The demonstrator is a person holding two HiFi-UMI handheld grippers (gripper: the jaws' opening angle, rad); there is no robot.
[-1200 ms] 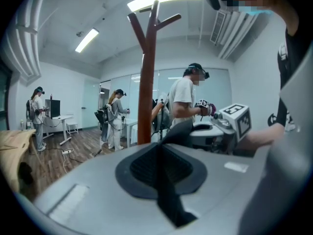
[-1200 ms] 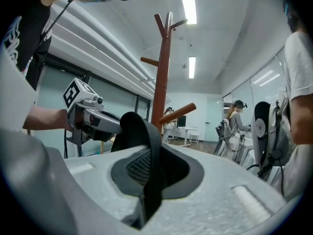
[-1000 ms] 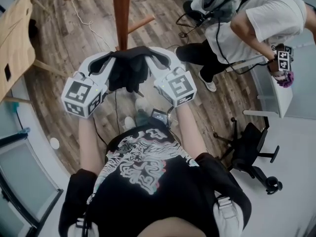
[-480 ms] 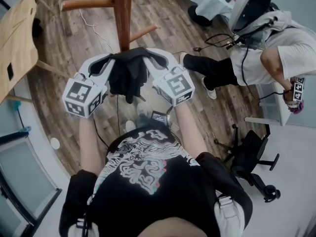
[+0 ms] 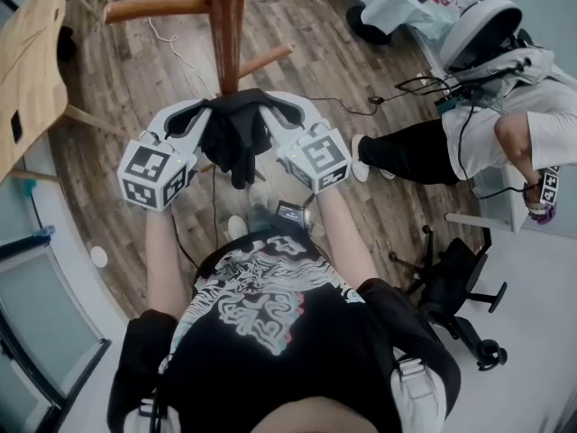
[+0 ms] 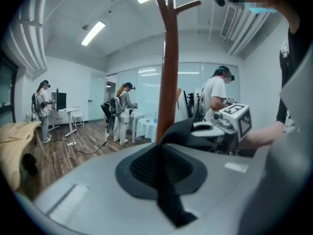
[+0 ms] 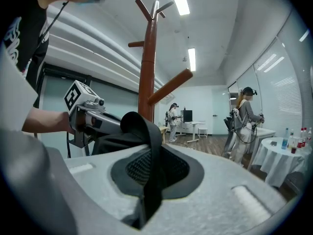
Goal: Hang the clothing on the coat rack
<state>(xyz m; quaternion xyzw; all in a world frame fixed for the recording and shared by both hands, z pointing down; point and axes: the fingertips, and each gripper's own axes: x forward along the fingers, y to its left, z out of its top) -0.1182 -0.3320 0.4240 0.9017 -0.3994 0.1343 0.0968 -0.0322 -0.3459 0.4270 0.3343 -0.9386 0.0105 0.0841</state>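
In the head view, the left gripper (image 5: 200, 115) and the right gripper (image 5: 281, 111) hold the black clothing (image 5: 236, 138) bunched between them. The wooden coat rack (image 5: 225, 25) stands just ahead of both. In the left gripper view, its jaws are pressed together on a fold of the black clothing, with the pole straight ahead. In the right gripper view, its jaws pinch the cloth the same way.

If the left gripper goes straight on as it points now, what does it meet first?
Probably the rack pole, almost dead ahead of the left gripper, shut on the garment; depth unclear.
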